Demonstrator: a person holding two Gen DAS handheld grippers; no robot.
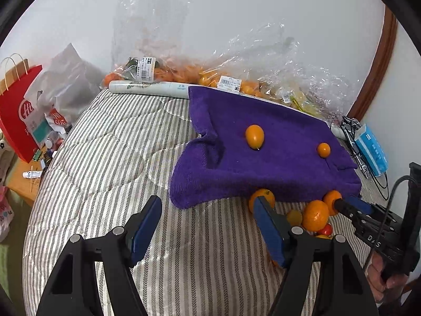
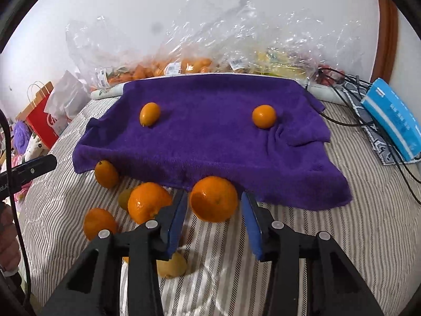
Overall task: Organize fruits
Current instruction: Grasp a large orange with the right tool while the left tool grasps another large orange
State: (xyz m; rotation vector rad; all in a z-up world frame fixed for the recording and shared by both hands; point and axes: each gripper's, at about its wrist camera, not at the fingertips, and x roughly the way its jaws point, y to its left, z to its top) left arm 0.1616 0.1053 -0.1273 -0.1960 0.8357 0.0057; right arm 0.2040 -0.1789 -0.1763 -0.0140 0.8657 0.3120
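Looking at: we see loose citrus on a striped bedcover (image 2: 302,237), part of it on a purple towel (image 2: 210,142) spread over something raised.
Fruit on the towel: an oval orange-yellow fruit (image 2: 149,114) lies on the left of the towel and a small round orange (image 2: 264,116) on the right, well apart, both glossy.
Fruit on the bedcover: a cluster sits at the towel's near edge. The largest mandarin (image 2: 213,198) is deep orange with dimpled skin. A second mandarin (image 2: 148,201) lies just left of it, and a smaller one (image 2: 106,173) is tucked half under the towel hem.
Other pieces: we also find another orange (image 2: 98,223), a dull yellow fruit (image 2: 171,266) under the left finger, and a small red fruit (image 1: 326,229).
Right gripper (image 2: 214,197): its blue pads bracket the largest mandarin closely. We see a thin gap at each side, so it is not clenched on the fruit.
Left gripper (image 1: 208,205): its fingers are spread wide over bare bedcover and grasp nothing.
Behind: clear plastic bags (image 2: 184,65) of orange fruit line the wall.
Right side: a blue tissue pack (image 2: 392,118) lies beside some dark cables.
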